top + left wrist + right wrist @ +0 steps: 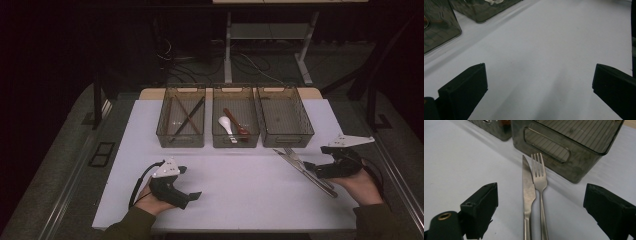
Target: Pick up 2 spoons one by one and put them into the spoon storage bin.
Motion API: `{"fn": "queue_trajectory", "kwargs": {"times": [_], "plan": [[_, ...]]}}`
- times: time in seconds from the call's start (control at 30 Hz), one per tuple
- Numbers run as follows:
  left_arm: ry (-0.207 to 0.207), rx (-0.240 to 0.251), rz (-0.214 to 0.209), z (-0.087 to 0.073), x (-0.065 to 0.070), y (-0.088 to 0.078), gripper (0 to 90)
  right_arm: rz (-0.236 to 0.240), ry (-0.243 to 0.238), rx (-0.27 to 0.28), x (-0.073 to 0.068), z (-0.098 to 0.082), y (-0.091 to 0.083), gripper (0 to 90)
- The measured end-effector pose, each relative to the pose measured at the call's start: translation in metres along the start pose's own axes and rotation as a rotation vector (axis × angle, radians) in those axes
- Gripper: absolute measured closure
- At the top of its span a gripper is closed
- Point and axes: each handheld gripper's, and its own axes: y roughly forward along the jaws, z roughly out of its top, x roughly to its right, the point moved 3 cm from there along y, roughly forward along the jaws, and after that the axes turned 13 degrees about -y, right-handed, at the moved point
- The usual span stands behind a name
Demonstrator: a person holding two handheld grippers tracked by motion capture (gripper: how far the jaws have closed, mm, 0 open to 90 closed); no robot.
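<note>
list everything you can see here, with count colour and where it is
table: 1, white top, under everything
bins: 3, smoky clear plastic, in a row at the far side of the table
chopsticks: 2 pairs it seems, dark and brown, crossed in the left bin
spoons: 2, one white and one brown, in the middle bin
knife: 1, silver, on the table before the right bin, which looks empty
fork: 1, silver, right beside the knife
left gripper: 1, black, open, over bare table
right gripper: 1, black, open, jaws either side of the knife and fork handles
</note>
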Motion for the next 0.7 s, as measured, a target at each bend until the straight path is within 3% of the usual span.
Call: {"fn": "queue_trajectory", "kwargs": {"times": [0.4,0.7], "plan": [[0.002,-0.004,0.0,0.0,0.0,0.001,0.0,-0.008,-0.009,-0.075,0.015,0.006,0.01,15.5],[0.002,-0.007,-0.005,0.0,0.0,0.001,0.0,0.004,-0.016,-0.16,0.023,0.011,0.015,23.3]]}}
